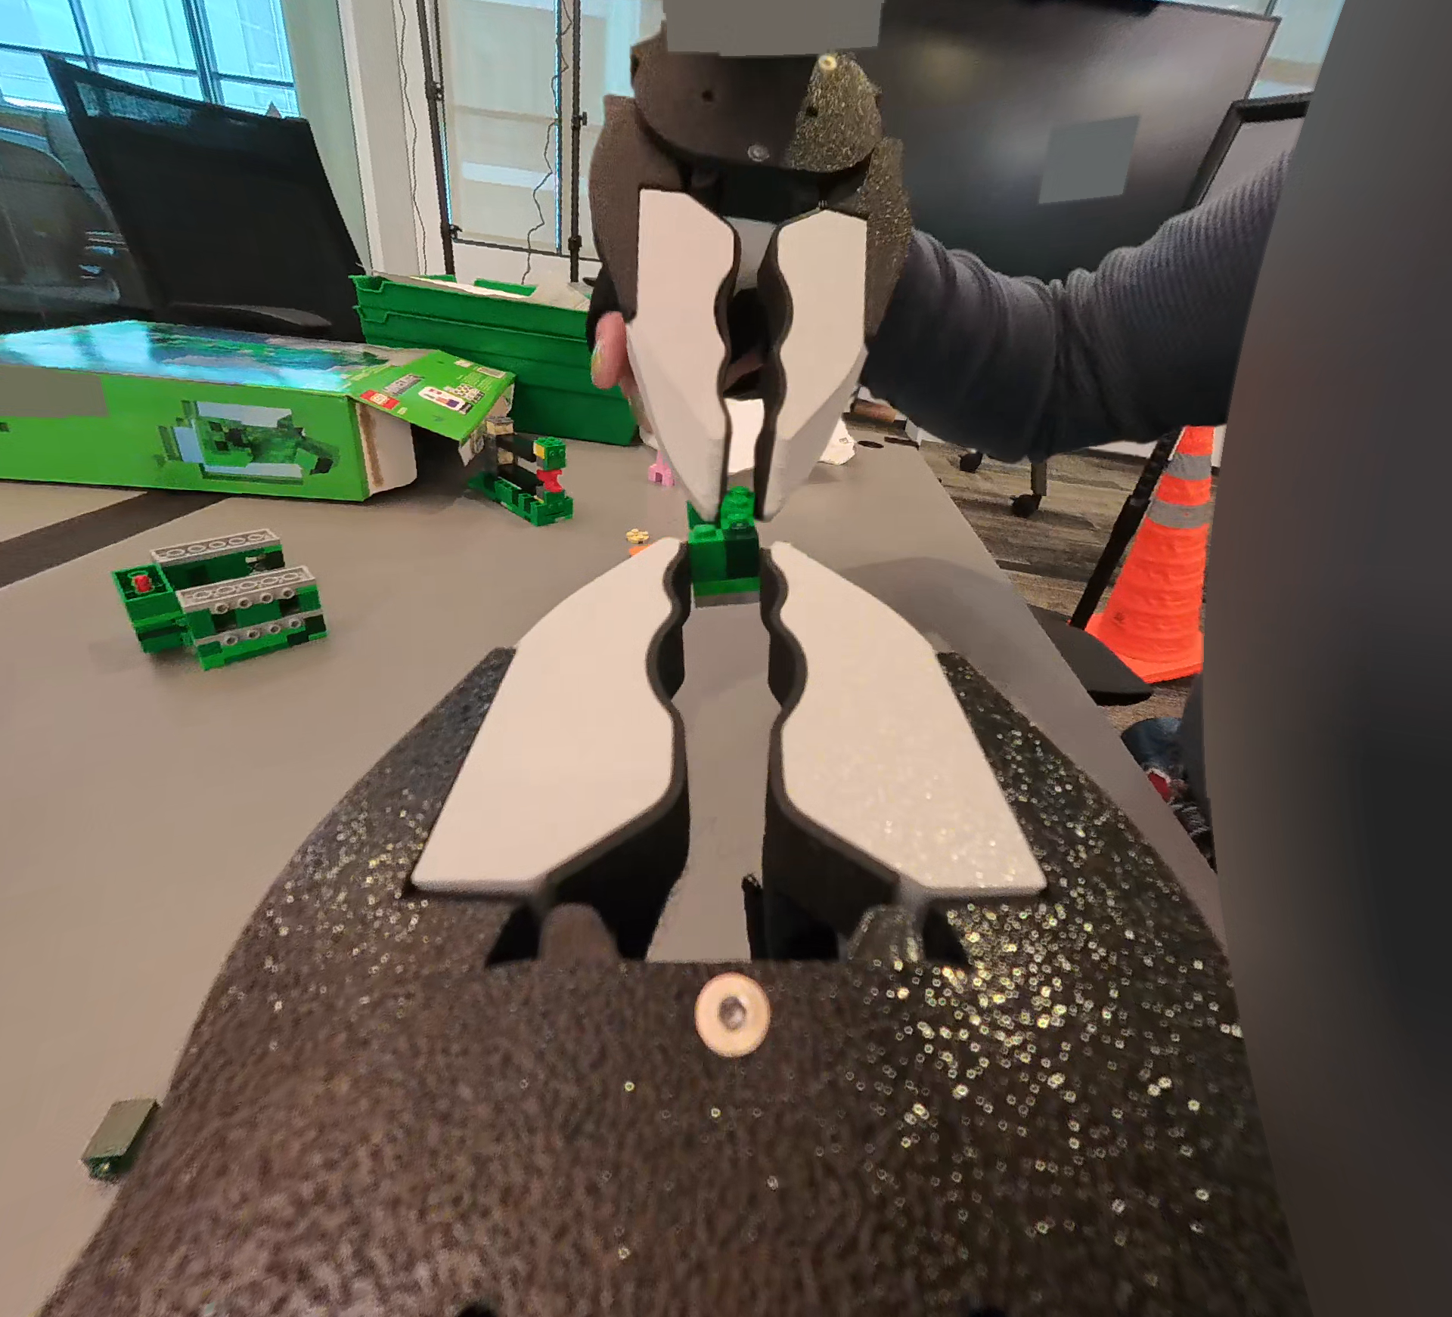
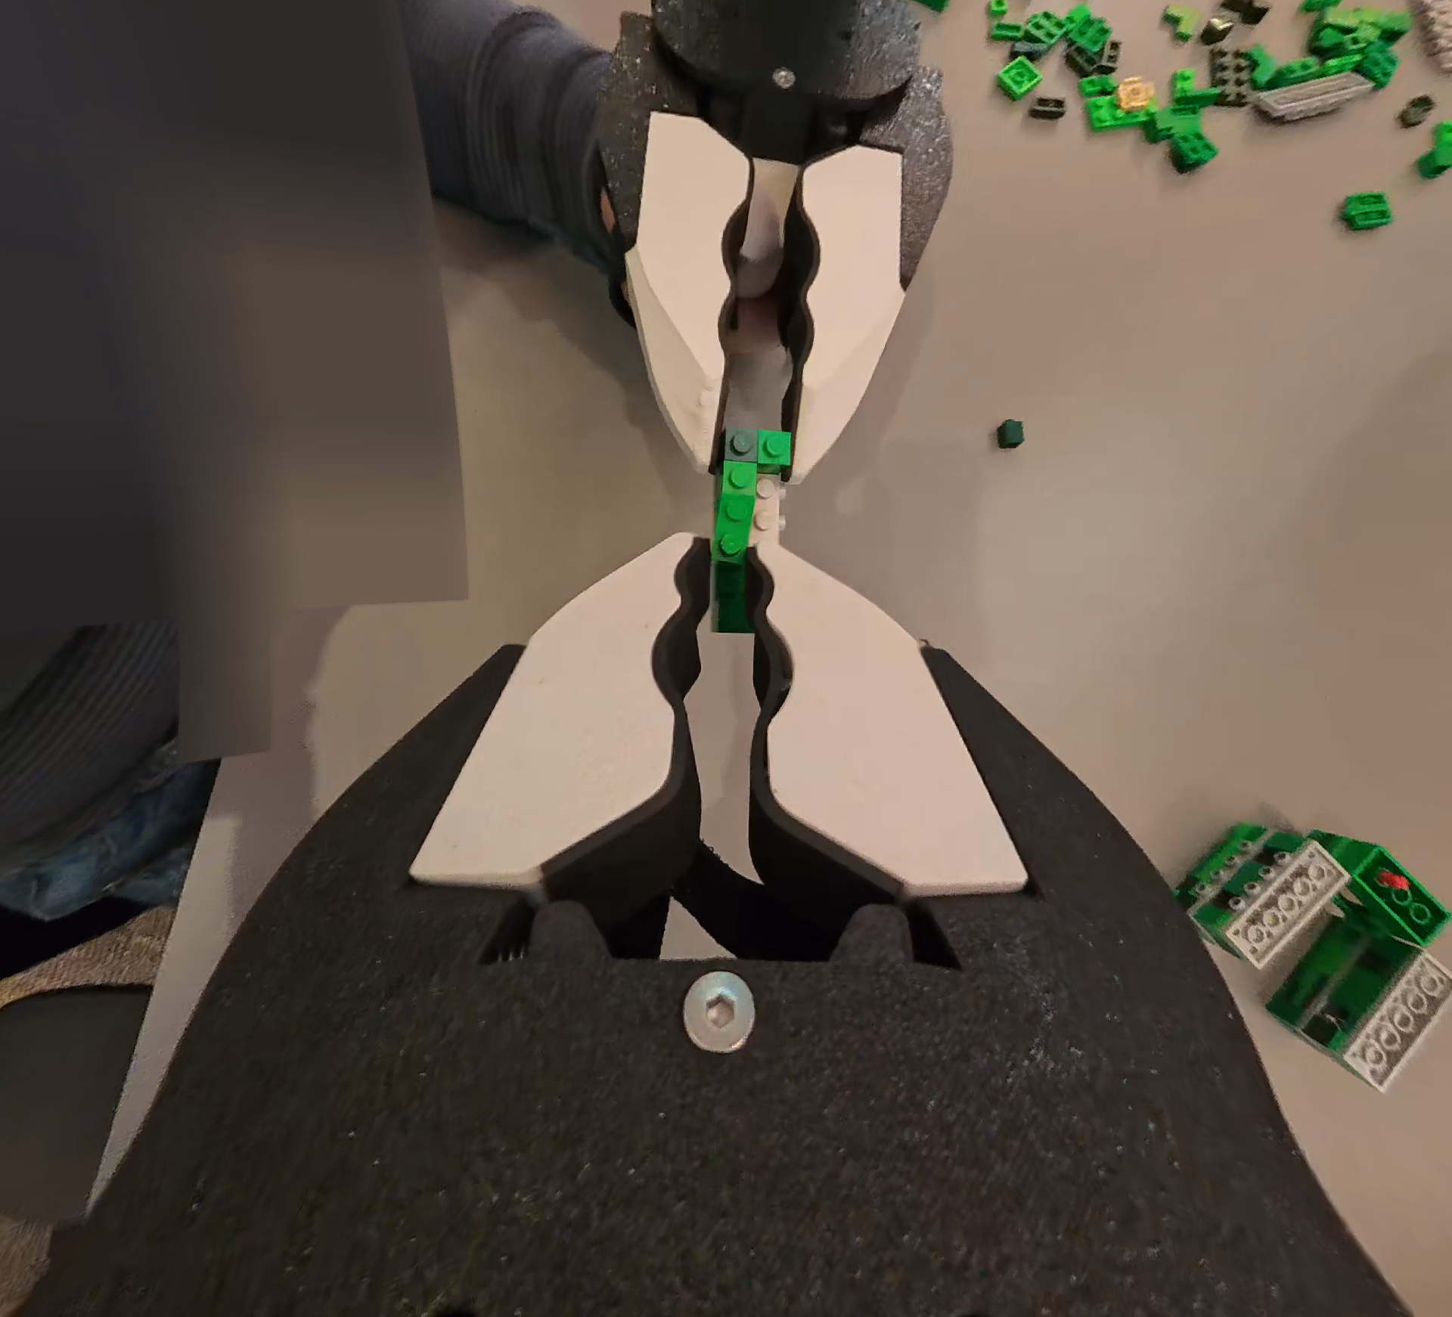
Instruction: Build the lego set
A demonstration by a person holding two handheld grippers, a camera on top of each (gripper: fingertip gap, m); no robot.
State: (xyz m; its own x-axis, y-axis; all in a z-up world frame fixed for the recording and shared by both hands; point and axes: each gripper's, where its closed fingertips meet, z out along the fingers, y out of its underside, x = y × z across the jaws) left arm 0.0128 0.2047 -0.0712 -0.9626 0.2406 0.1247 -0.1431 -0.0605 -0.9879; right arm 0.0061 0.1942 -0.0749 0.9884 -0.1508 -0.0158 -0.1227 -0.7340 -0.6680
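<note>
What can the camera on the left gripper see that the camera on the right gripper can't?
Only the left wrist view shows the green box, the stacked green trays, an orange cone and a small build beside the box. Only the right wrist view shows the scattered loose bricks. Both show the left gripper and the right gripper pinching one small green piece between them, and the green and grey block assembly on the table.
</note>
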